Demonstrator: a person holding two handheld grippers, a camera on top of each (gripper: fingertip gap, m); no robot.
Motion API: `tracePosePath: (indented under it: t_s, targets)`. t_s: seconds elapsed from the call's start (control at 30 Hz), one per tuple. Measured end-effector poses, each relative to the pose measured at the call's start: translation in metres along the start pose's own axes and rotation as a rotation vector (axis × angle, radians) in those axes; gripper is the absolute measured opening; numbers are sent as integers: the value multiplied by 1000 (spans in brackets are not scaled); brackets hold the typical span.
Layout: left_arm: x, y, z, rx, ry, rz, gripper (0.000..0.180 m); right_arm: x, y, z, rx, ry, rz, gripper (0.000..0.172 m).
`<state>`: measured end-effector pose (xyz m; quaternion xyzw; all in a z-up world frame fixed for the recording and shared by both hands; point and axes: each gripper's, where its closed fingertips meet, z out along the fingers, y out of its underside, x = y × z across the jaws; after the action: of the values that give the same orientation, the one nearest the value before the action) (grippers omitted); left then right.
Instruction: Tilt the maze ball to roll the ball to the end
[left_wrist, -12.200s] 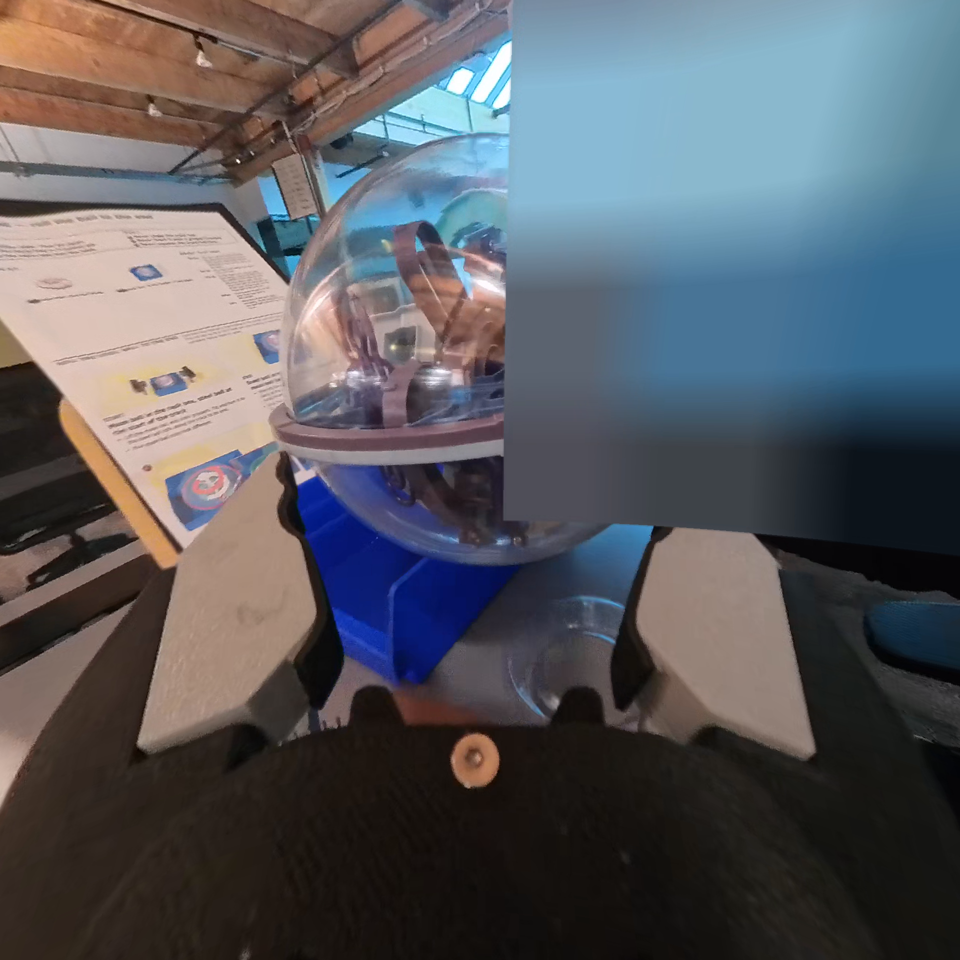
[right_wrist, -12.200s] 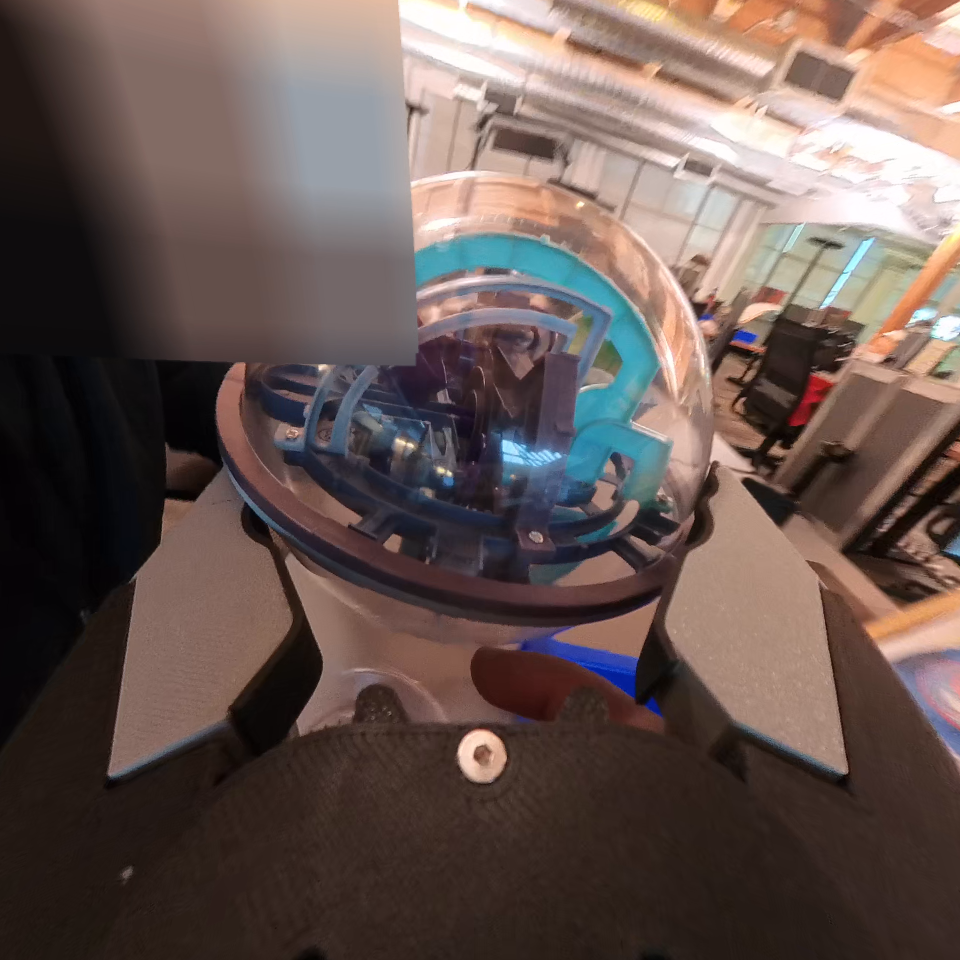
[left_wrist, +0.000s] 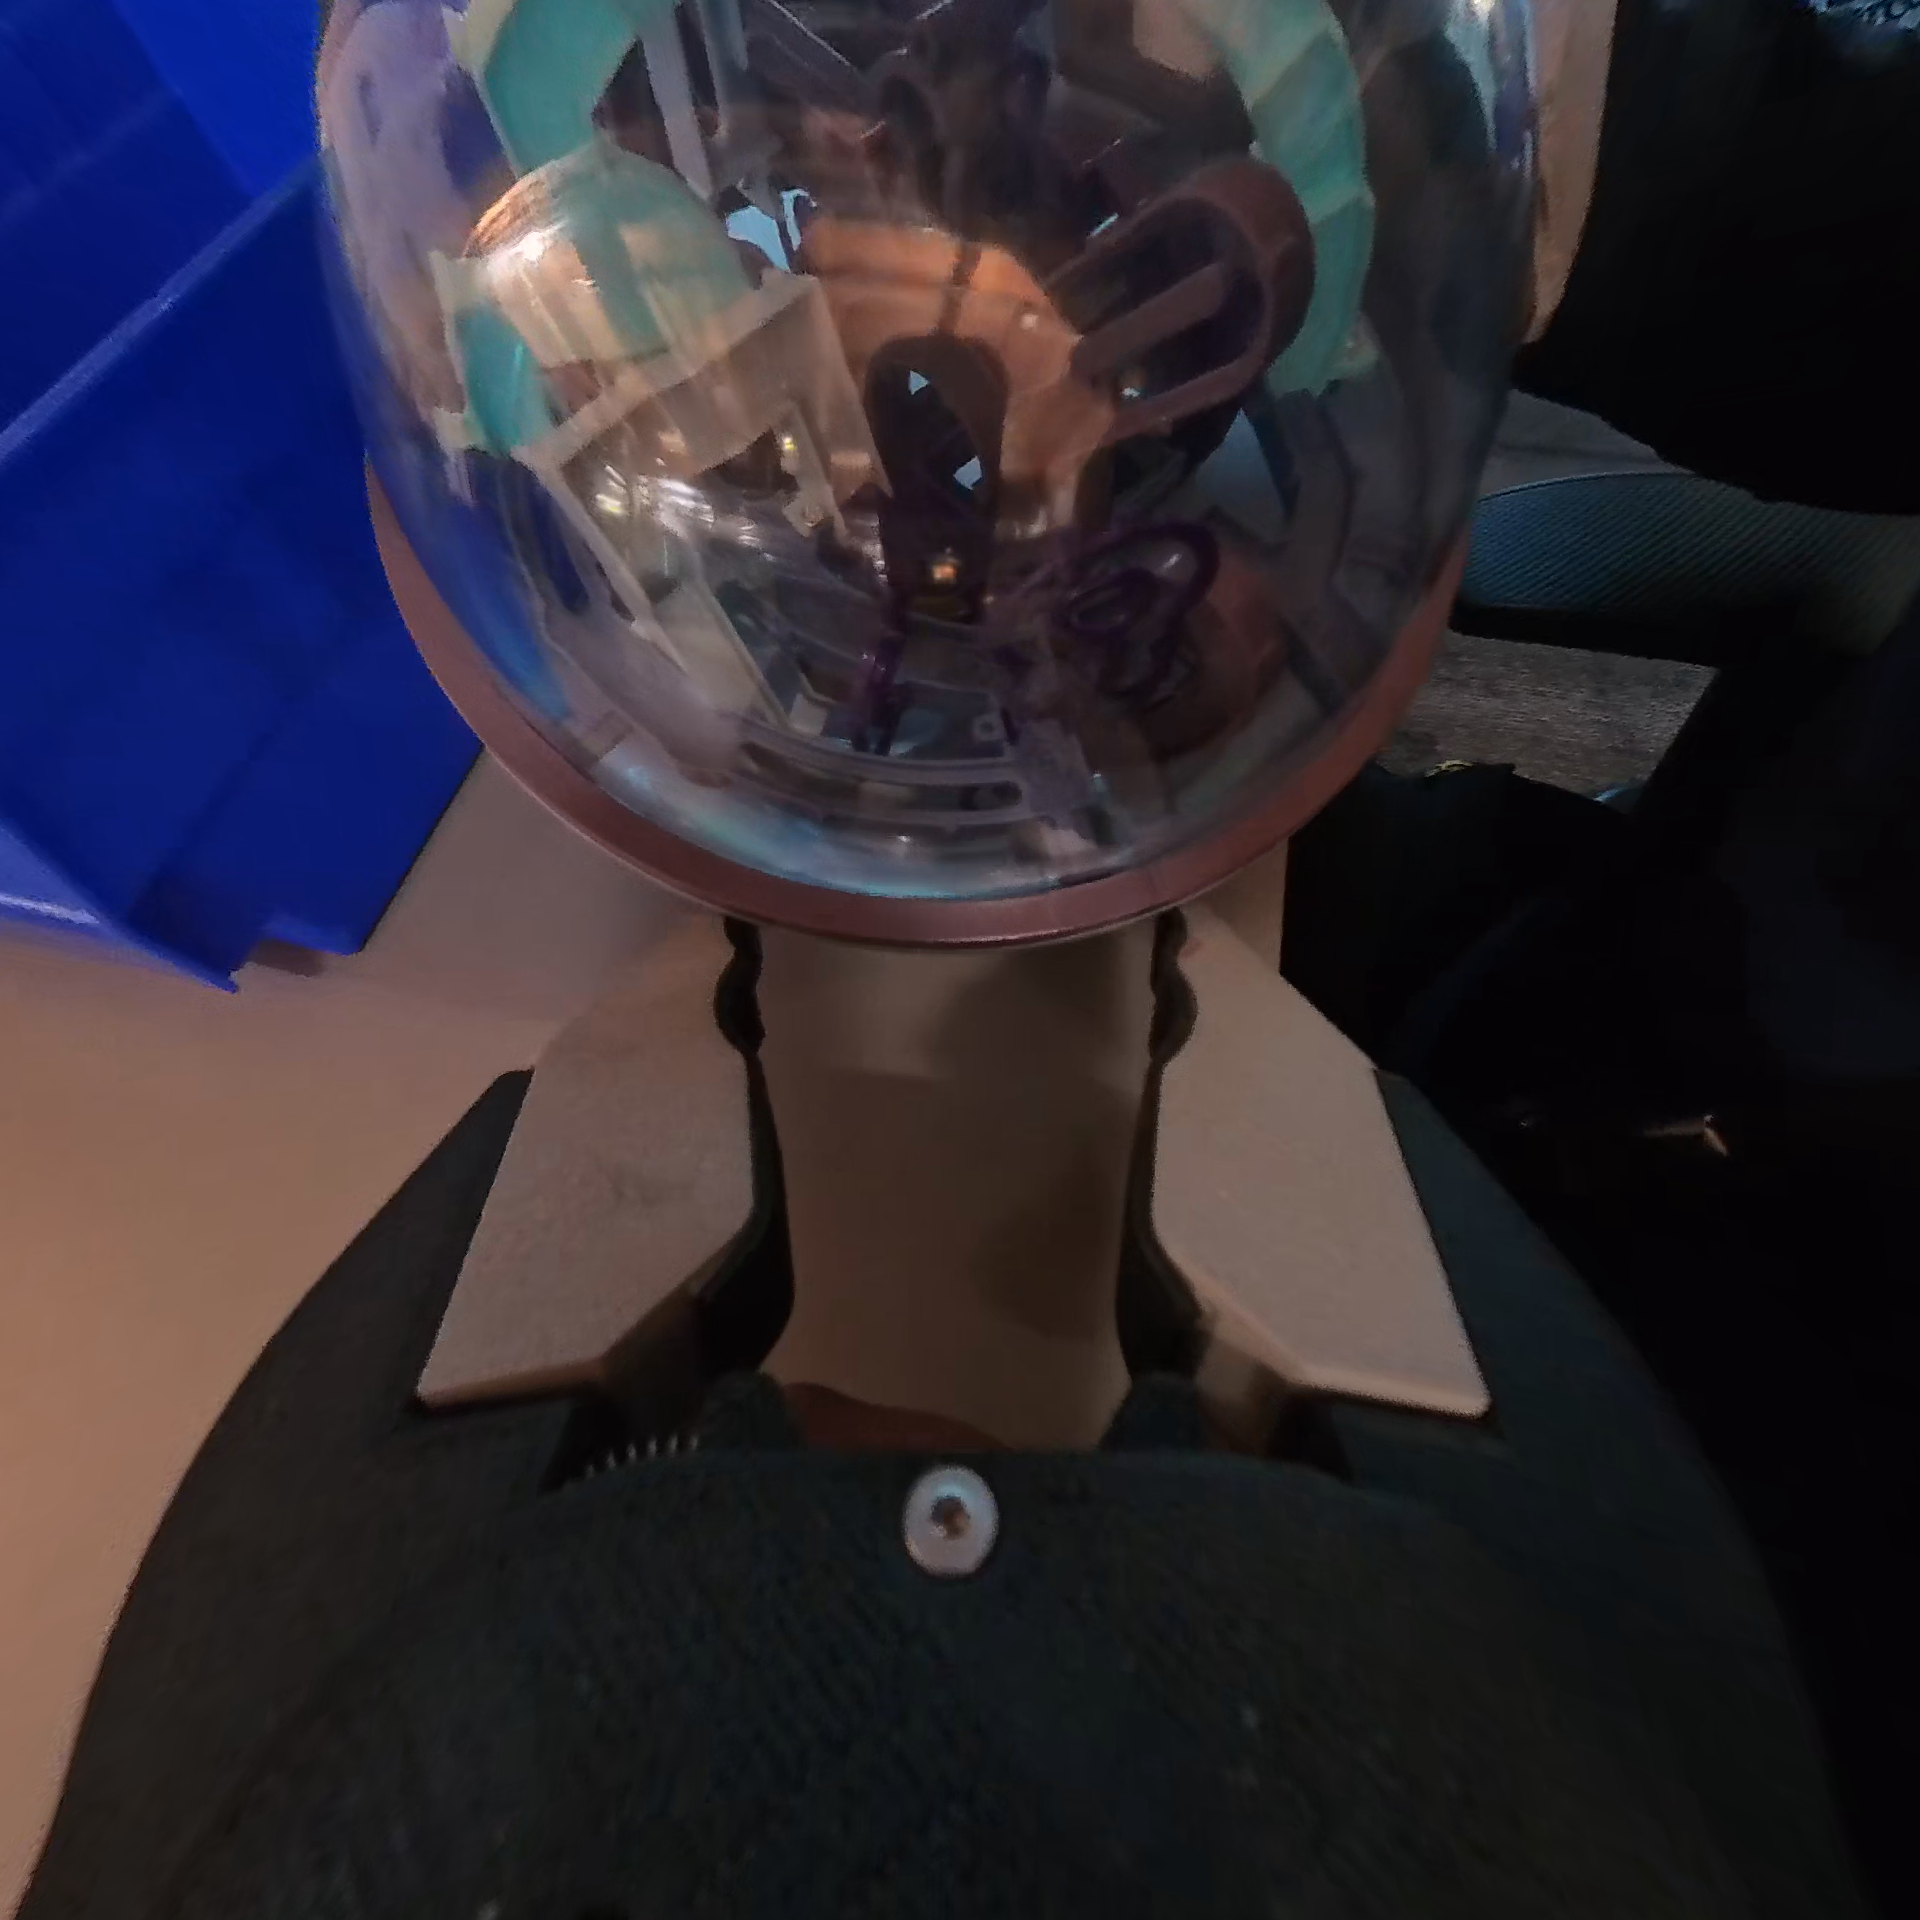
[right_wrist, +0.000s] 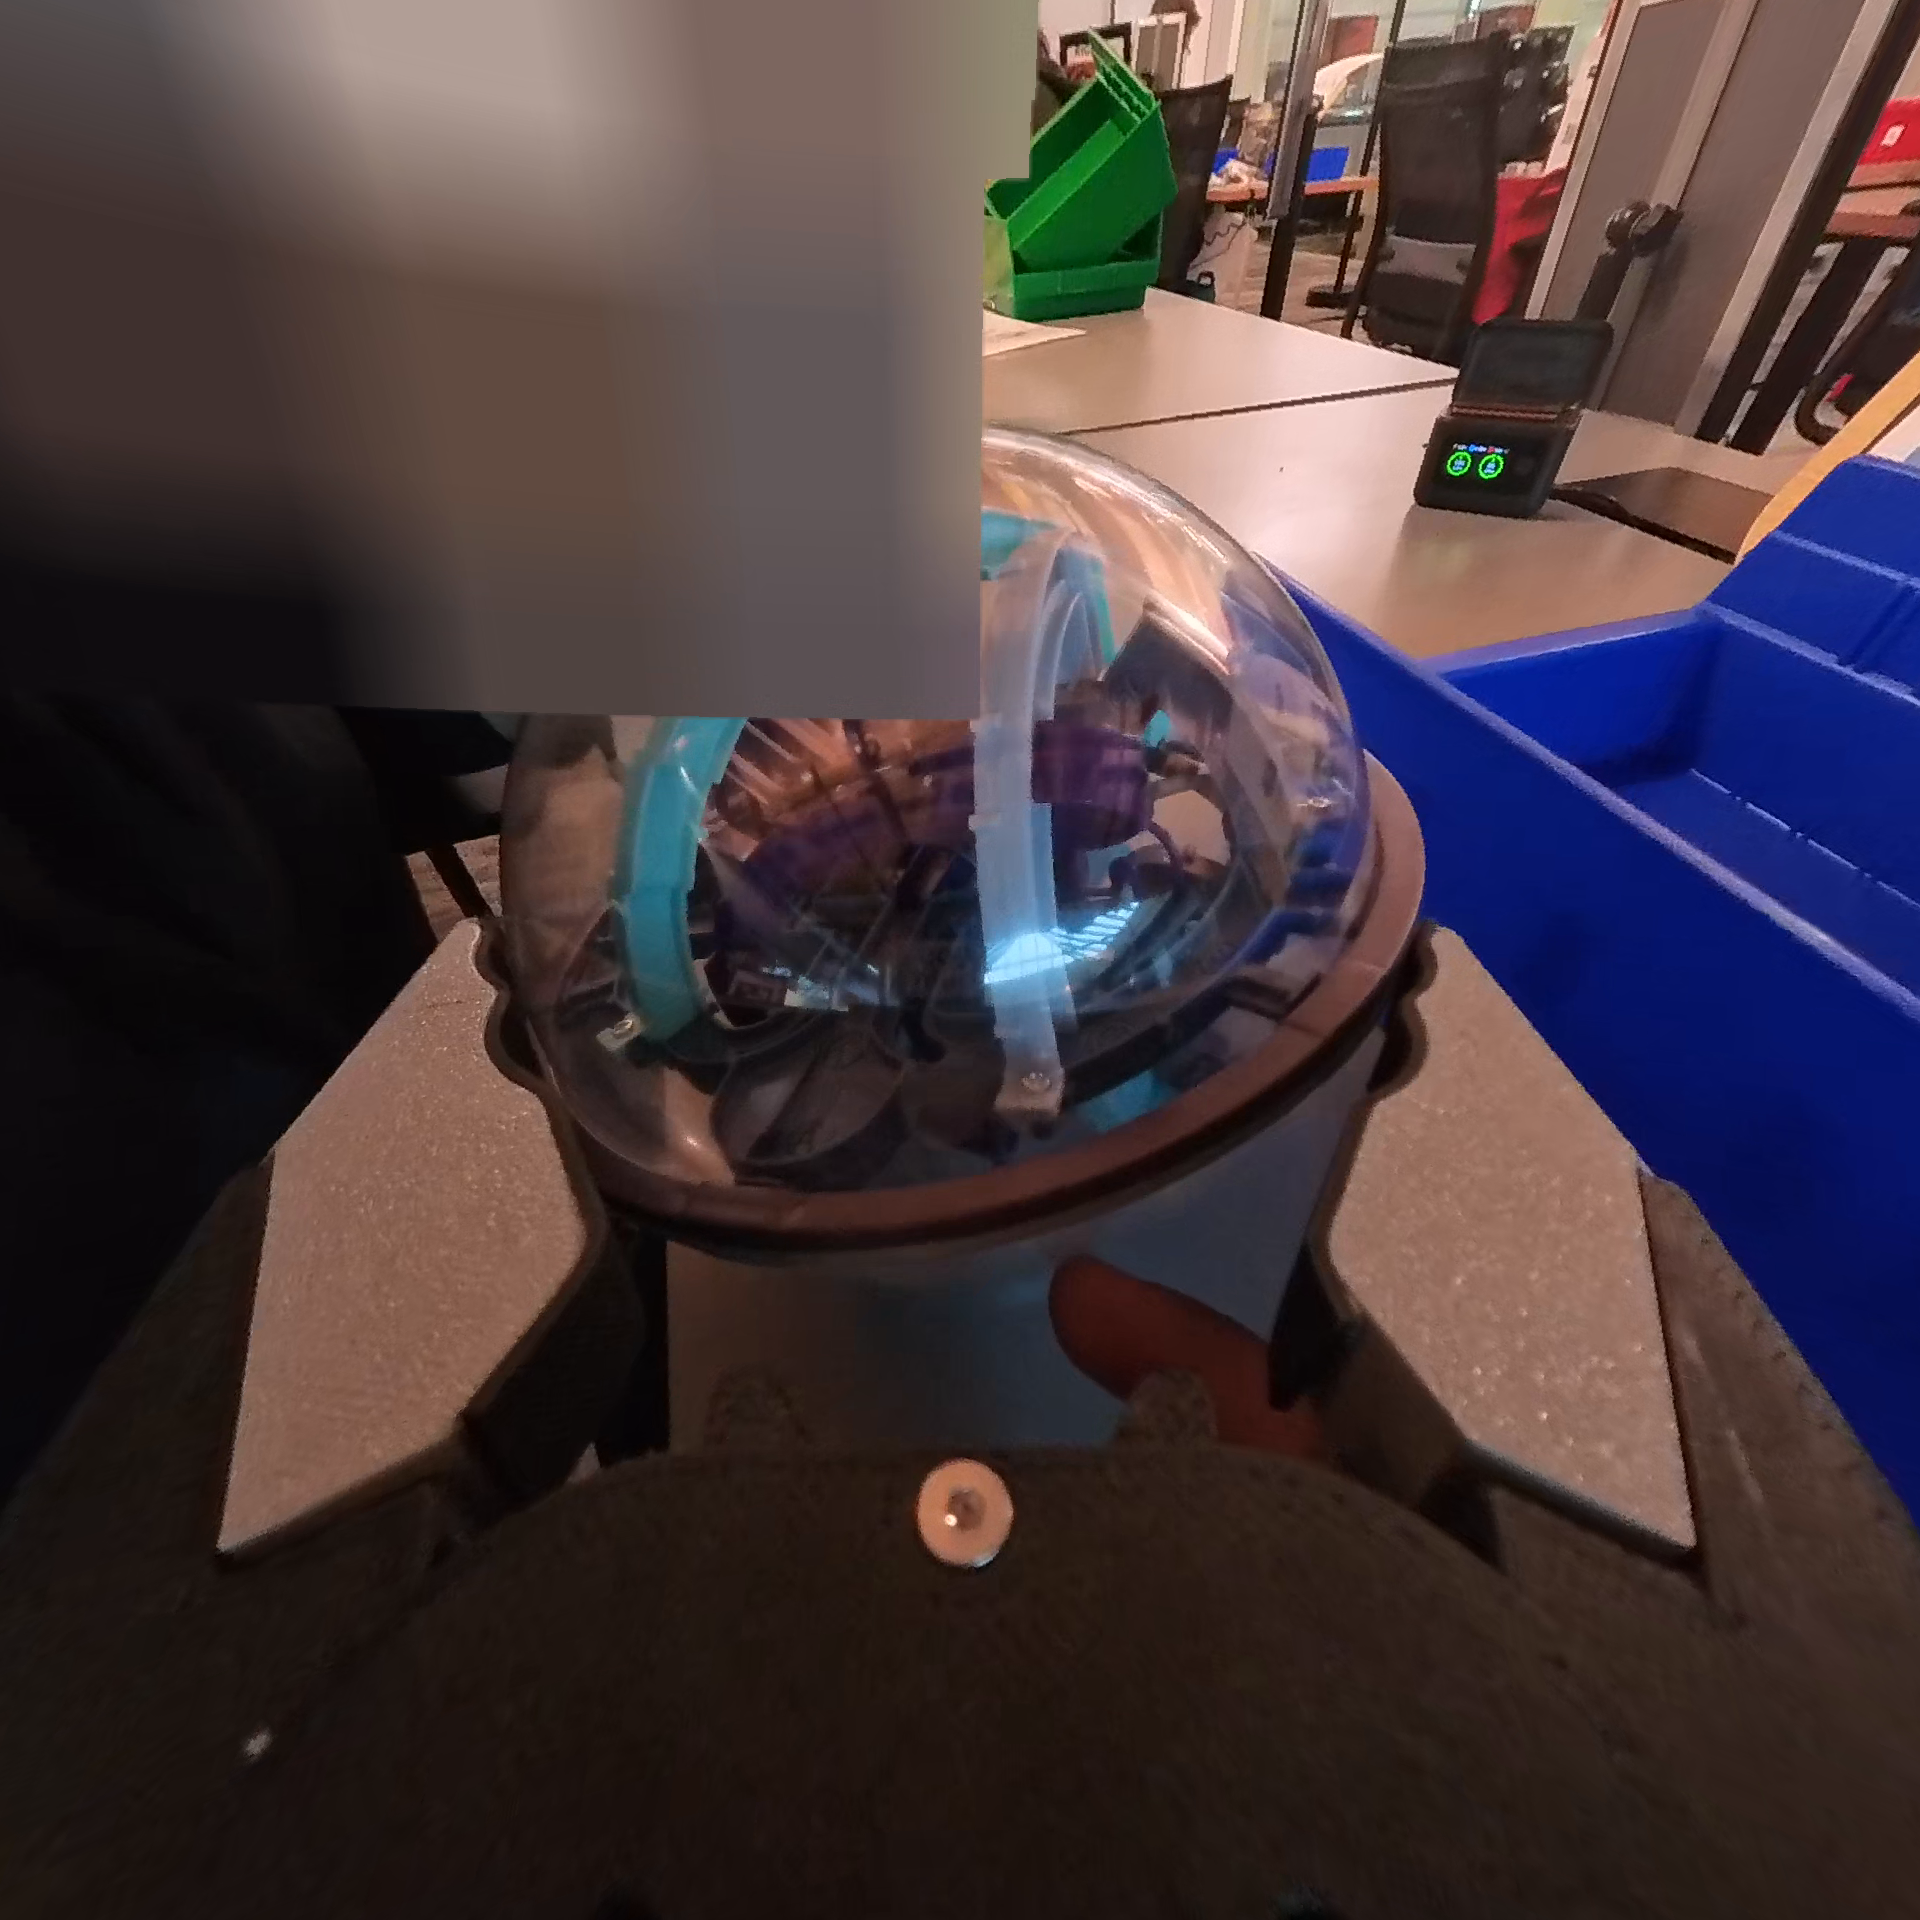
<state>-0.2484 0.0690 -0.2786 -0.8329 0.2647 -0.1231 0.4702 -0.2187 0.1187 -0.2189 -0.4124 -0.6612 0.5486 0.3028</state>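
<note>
grey table (right_wrist: 1299, 488); blue bin (right_wrist: 1714, 831), seemingly empty, beside maze ball (right_wrist: 935, 935)

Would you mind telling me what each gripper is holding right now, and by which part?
The right gripper clamps the maze ball across its dark equatorial rim. The left gripper's fingertips sit just under that rim; whether they grip it cannot be told.

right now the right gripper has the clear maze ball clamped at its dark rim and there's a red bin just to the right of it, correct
Not quite: the bin is blue, not red, as the right wrist view shows. The rest stands: the right gripper has the clear maze ball clamped at its dark rim, one finger on each side, and the bin sits just to the right of it.
</note>
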Motion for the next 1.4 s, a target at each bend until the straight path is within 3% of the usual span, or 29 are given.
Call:
tracePosePath:
  t_s: [0.4, 0.9, 1.4]
  targets:
    - [-3, 0, 0, -5, -32, 2, 67, 1, -4, 1, 38, -5, 35, 156]
    - [3, -12, -4, 77, 44, -99, 66, 1, -19, -1, 102, -5, 155, 157]
    - [-2, -9, -10, 85, 41, -144, 62, 9, -5, 3, 62, -23, 397, 157]
